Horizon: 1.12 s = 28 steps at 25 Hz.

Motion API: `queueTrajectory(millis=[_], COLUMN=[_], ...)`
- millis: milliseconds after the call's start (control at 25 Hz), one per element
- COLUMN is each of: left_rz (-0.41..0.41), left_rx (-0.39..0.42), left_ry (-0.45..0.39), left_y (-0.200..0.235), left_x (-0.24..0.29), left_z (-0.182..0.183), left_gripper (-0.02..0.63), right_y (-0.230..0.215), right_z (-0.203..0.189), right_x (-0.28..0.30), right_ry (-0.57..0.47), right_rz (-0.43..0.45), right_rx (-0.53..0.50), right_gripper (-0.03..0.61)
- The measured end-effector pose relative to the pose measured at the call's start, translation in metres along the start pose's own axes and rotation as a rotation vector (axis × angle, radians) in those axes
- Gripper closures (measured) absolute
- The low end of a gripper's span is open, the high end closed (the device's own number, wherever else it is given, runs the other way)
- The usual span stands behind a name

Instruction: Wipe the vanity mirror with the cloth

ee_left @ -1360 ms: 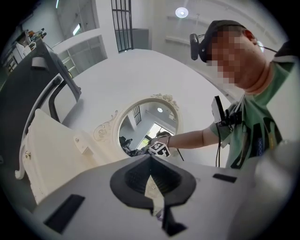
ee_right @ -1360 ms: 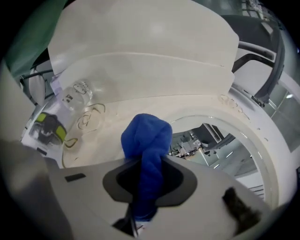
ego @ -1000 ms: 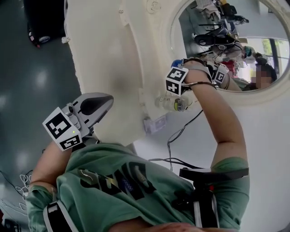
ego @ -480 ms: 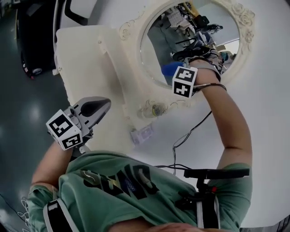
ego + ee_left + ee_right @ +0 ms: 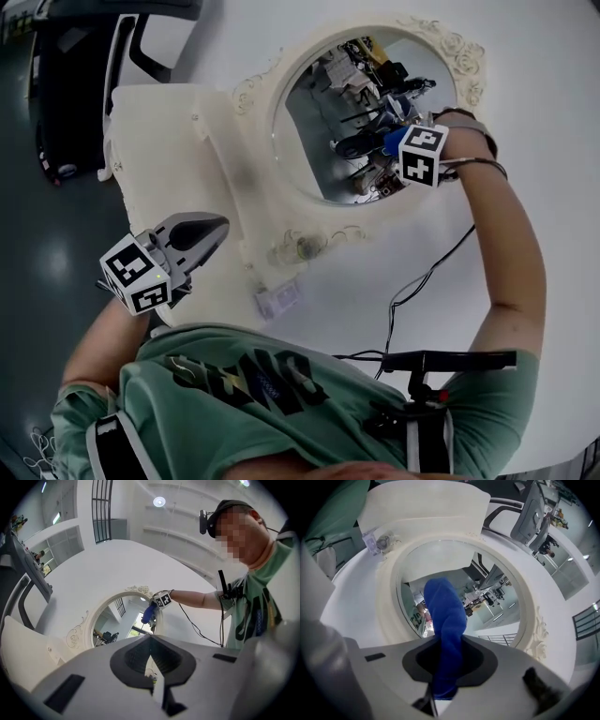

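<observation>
White wall (image 5: 534, 56) carries oval vanity mirror (image 5: 314, 141). Right gripper (image 5: 446, 665) clamps blue cloth (image 5: 444, 616), which sits at the right side of the glass. Left gripper (image 5: 151, 663) has jaws together, nothing between, near-left and well apart from mirror.

Right gripper (image 5: 392, 142) high, left gripper (image 5: 208, 228) low.

The mirror glass (image 5: 314, 131) lies open across its left and lower parts. Only the blue cloth (image 5: 443, 606), clamped in the right gripper (image 5: 401, 147), covers its right edge. A raised ornate frame (image 5: 257, 169) rims the glass. A cream vanity panel (image 5: 159, 159) juts out to the left, with the left gripper (image 5: 211, 228) near it. A black cable (image 5: 422, 277) hangs below the right arm.
</observation>
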<state>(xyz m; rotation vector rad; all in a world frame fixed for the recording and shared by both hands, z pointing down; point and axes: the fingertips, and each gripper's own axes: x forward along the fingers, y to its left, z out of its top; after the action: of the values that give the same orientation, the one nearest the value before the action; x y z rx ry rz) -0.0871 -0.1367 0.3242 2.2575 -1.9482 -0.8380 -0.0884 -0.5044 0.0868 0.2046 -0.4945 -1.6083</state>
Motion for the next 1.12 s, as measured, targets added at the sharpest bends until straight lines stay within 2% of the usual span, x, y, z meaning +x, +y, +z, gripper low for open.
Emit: queueTrajectory(millis=[160, 400, 600, 720, 840, 960, 1120], left_rz=[-0.005, 0.002, 0.015, 0.015, 0.019, 0.05, 0.111], left_rx=[0.006, -0.003, -0.02, -0.027, -0.038, -0.062, -0.114], left_ry=[-0.003, 0.001, 0.007, 0.016, 0.031, 0.066, 0.116], left_y=[-0.001, 0.001, 0.007, 0.008, 0.009, 0.012, 0.026], left_x=[-0.002, -0.007, -0.009, -0.01, -0.013, -0.022, -0.037], left_z=[0.004, 0.003, -0.005, -0.012, -0.02, -0.037, -0.066], left_gripper=[0.614, 0.614, 0.614, 0.614, 0.614, 0.614, 0.614], right_y=[0.0, 0.017, 0.058, 0.106, 0.149, 0.181, 0.183], right_z=[-0.008, 0.0, 0.031, 0.076, 0.138, 0.218, 0.323], right_x=[0.006, 0.017, 0.018, 0.021, 0.027, 0.04, 0.065], right_ry=[0.035, 0.046, -0.024, -0.12, -0.223, -0.306, -0.368], right_rz=[0.034, 0.119, 0.282, 0.401, 0.467, 0.49, 0.477], right_rx=[-0.002, -0.024, -0.058, -0.099, -0.13, -0.153, -0.084], right_gripper=[0.505, 0.505, 0.505, 0.505, 0.505, 0.505, 0.506])
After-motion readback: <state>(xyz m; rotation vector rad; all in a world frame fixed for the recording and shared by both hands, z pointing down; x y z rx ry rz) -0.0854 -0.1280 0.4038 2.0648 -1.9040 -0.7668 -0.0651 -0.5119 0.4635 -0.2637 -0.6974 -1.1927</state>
